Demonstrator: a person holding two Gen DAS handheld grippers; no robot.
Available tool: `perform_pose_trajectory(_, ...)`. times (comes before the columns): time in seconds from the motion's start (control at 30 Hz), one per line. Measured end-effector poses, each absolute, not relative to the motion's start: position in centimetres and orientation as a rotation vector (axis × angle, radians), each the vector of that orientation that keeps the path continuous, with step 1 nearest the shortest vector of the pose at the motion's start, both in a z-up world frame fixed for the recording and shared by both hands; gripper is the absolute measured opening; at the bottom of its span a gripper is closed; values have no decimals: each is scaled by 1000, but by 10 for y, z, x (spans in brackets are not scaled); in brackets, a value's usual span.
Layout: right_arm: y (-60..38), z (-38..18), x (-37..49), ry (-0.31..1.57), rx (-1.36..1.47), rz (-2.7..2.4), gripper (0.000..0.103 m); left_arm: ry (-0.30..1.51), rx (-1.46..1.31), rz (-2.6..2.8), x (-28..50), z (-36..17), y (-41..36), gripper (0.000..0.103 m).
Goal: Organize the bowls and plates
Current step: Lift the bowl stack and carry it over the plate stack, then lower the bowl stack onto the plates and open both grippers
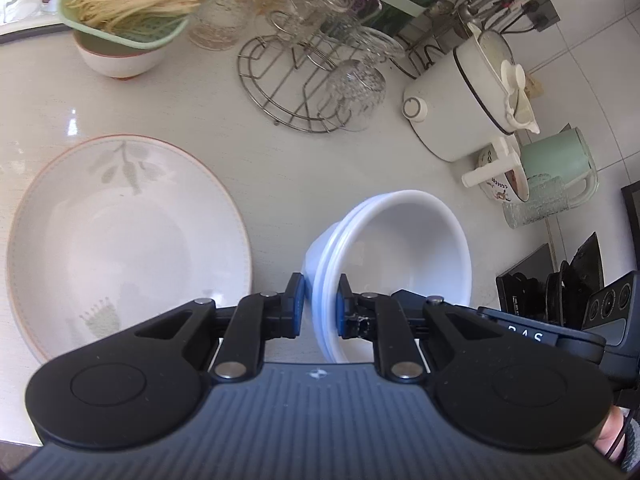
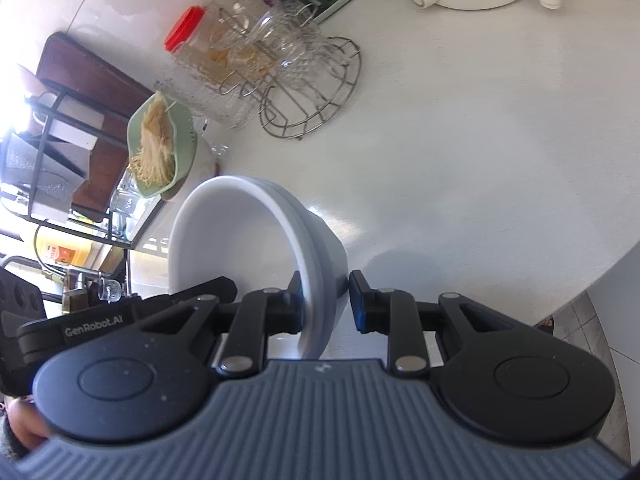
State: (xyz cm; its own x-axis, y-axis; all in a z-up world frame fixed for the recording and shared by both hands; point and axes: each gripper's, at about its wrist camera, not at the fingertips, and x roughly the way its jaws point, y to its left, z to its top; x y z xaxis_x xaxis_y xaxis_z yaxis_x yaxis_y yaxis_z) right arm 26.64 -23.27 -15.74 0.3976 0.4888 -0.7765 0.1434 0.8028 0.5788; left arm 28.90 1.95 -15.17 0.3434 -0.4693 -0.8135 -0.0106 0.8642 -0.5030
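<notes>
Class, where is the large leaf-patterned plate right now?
In the left wrist view, the plate lies flat on the counter, left of the white bowls.

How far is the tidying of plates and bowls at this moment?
Done: the white bowls are already nested into one stack. In hand: both claws grip that stack by its rim, the left claw on one side and the right claw on the other, and it looks lifted above the counter. Left: the stack is not yet set down, and the large plate lies alone on the counter.
</notes>
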Motion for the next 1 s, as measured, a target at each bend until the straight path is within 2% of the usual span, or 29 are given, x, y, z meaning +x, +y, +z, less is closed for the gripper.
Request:
perform_pose_trajectory(0.57,-138,-159,278,1173,556,334,27,1150,-515,-226,273,-151,123,18)
perform_pose_trajectory(1.0,-95,-181,295,1276,513,360,26,1193,-560,-154,268,-179,162,18)
